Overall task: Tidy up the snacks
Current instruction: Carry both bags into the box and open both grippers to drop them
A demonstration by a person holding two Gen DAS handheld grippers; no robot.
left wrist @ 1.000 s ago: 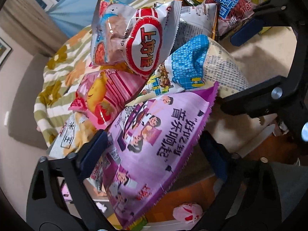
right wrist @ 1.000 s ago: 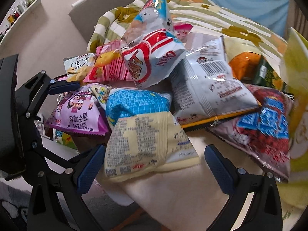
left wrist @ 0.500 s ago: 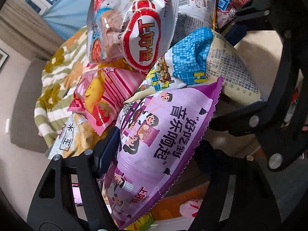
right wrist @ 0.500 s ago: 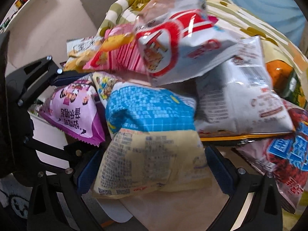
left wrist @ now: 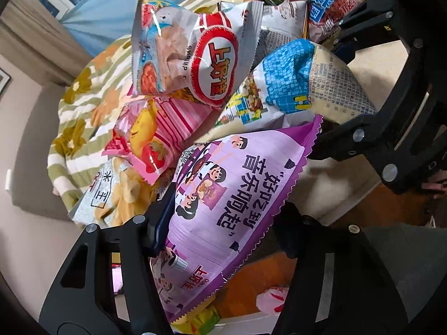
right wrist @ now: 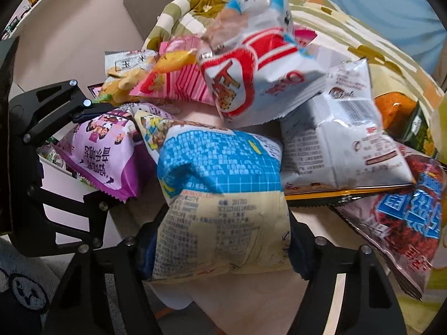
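A purple snack bag [left wrist: 237,189] sticks out over the table's edge, and my left gripper [left wrist: 223,223] is shut on its lower half; one blue pad [left wrist: 160,223] shows, the other is hidden behind the bag. In the right wrist view the same gripper [right wrist: 95,153] clamps the purple bag [right wrist: 106,150] from the left. A blue and cream snack bag [right wrist: 223,217] lies between the jaws of my right gripper [right wrist: 223,248], which are closing, both pads against its sides. From the left wrist, the right gripper [left wrist: 335,89] straddles that bag [left wrist: 301,83].
A white and red shrimp-chip bag [right wrist: 251,78] tops the pile, over a pink striped bag [left wrist: 156,136] and a corn snack bag [left wrist: 111,195]. A grey-white bag [right wrist: 343,139] and a red and blue bag [right wrist: 405,217] lie right. Beige table [right wrist: 251,301]; striped quilt [left wrist: 83,111] behind.
Both grippers have narrowed from wide open: the left onto the purple bag, the right onto the blue and cream bag. Neither hand has shifted much.
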